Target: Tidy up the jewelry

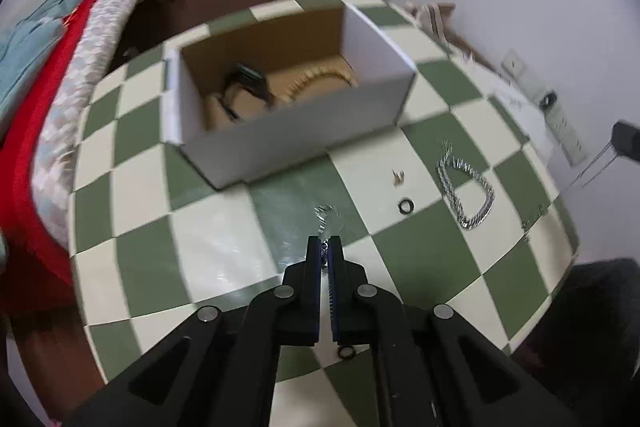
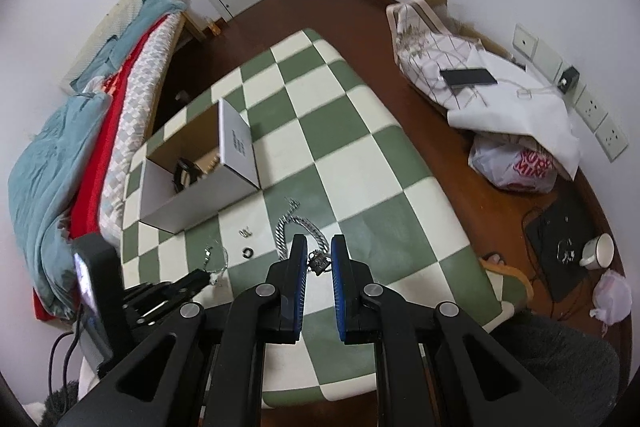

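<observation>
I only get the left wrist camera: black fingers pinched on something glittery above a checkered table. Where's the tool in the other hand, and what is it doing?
Observer: The right gripper is open, its fingers on either side of a small dark trinket on the checkered table, next to the thick silver chain.
Operator: What's on the floor past the table?
Observer: A white cup lies tipped over at the edge of a flat black thing.
Operator: Anything else of value lying about?
Observer: A black phone lies on a white checked bag by the wall.
</observation>
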{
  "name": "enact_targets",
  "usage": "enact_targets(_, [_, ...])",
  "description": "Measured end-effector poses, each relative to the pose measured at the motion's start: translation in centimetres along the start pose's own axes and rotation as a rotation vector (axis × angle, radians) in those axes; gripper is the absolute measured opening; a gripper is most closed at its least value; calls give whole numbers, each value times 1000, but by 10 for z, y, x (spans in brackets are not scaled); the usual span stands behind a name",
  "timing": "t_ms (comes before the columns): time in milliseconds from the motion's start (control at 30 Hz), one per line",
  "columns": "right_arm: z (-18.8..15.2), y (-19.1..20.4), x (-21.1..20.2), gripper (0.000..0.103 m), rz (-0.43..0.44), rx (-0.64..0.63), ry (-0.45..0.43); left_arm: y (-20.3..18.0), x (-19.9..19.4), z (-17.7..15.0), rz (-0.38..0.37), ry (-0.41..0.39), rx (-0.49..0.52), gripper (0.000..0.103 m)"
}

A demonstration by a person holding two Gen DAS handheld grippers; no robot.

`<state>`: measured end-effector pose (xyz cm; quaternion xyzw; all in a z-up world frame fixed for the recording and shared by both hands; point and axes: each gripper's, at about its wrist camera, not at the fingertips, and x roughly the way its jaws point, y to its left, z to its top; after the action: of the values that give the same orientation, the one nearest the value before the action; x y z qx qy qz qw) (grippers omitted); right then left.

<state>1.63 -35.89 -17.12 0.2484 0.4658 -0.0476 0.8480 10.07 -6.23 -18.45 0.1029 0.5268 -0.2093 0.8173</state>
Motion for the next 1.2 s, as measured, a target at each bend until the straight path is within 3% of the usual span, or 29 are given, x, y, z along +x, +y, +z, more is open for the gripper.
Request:
enact_targets(367, [17,32,-23,13,69,-49,-33,16,-61,38,-53,-136,-102,0])
enact_targets(700, [50,100,-31,12,147,-166,-56,36,-115,91,-118,-265,-169,0])
enact_targets(967, [92,161,-15,12,166,-257,-75,62,-90,130,-136,-240,-227,0])
enact_targets(1200, [127,199,41,12,141,-305,-10,83,-43,144,-133,-148,-265,0])
